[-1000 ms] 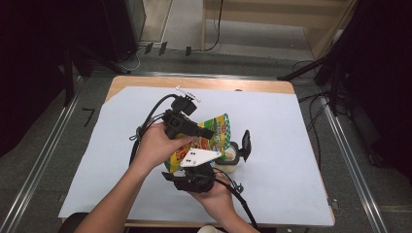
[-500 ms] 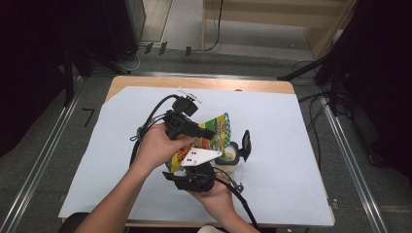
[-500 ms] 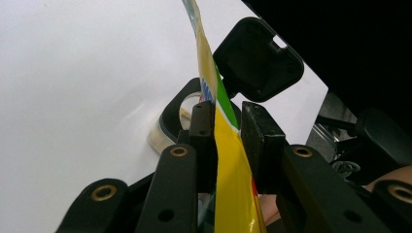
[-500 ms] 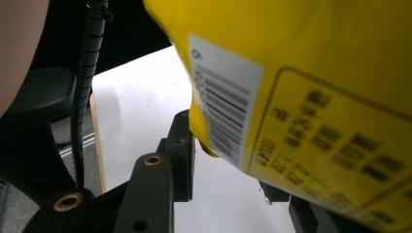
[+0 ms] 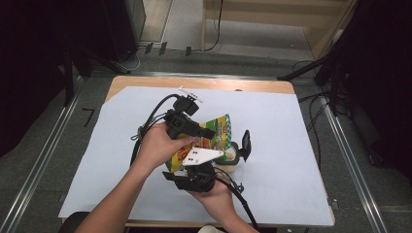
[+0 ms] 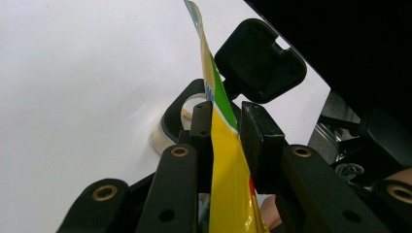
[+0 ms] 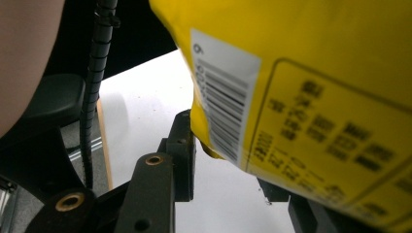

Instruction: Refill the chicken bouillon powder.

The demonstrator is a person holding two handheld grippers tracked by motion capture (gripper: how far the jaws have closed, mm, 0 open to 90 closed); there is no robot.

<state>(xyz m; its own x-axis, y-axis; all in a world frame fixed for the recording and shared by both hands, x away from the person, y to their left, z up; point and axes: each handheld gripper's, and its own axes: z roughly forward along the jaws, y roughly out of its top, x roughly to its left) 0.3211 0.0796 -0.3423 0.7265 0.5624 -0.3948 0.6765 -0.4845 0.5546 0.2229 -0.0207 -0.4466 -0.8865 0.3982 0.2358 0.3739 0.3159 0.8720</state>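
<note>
A person works at a counter [image 5: 291,204] covered with white paper, a two-jaw tool in each hand. Near the counter's middle, the left tool [image 5: 206,132] pinches a yellow-and-green snack bag [image 5: 219,127] — seen from that tool, its jaws clamp the bag's thin flat edge [image 6: 224,145] between them. The right tool [image 5: 232,153] comes up from the near edge, its grey plate on top; its jaws stand partly apart around a small clear cup [image 5: 232,156] on the paper just under the bag, though whether they press on it cannot be told. From the right tool, the bag's barcoded back [image 7: 311,97] hangs close above the jaws.

Judging by this, the bag is lifted and held over the cup, and the cup is steadied — the work looks set up for tipping or pouring. No contents can be seen leaving the bag, so the pour itself seems yet to come.
</note>
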